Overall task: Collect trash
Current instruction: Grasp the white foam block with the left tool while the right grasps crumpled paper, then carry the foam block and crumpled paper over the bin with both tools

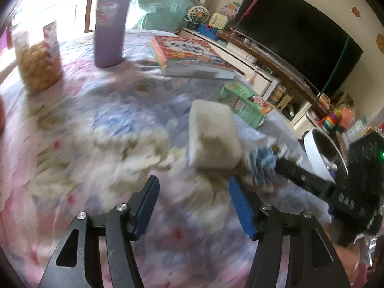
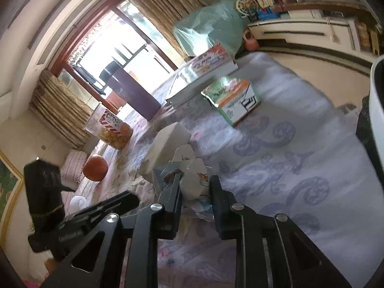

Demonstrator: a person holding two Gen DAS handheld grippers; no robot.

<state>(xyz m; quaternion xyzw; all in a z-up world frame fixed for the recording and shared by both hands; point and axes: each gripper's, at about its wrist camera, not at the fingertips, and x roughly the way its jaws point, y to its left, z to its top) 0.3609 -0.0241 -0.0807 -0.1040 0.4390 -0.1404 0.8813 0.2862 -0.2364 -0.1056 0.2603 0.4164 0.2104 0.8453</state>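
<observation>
My left gripper point(image 1: 193, 193) is open and empty, low over the flowered tablecloth point(image 1: 100, 124), just short of a white foam block point(image 1: 212, 136). My right gripper point(image 2: 195, 187) is shut on a crumpled white and blue wrapper point(image 2: 194, 172), held above the cloth. In the left wrist view the right gripper point(image 1: 268, 165) shows at right with the wrapper point(image 1: 261, 165) at its tip. A white bin with a black liner point(image 1: 321, 153) stands beyond the table's right edge. It also shows in the right wrist view point(image 2: 376, 100). The foam block point(image 2: 165, 148) lies just beyond the wrapper.
On the table stand a purple bottle point(image 1: 111, 21), a jar of snack balls point(image 1: 38, 67), a stack of books point(image 1: 189, 57), a green box point(image 1: 247, 104) and an orange point(image 2: 95, 167). Pale scraps point(image 1: 134, 151) litter the cloth. A TV point(image 1: 297, 33) is behind.
</observation>
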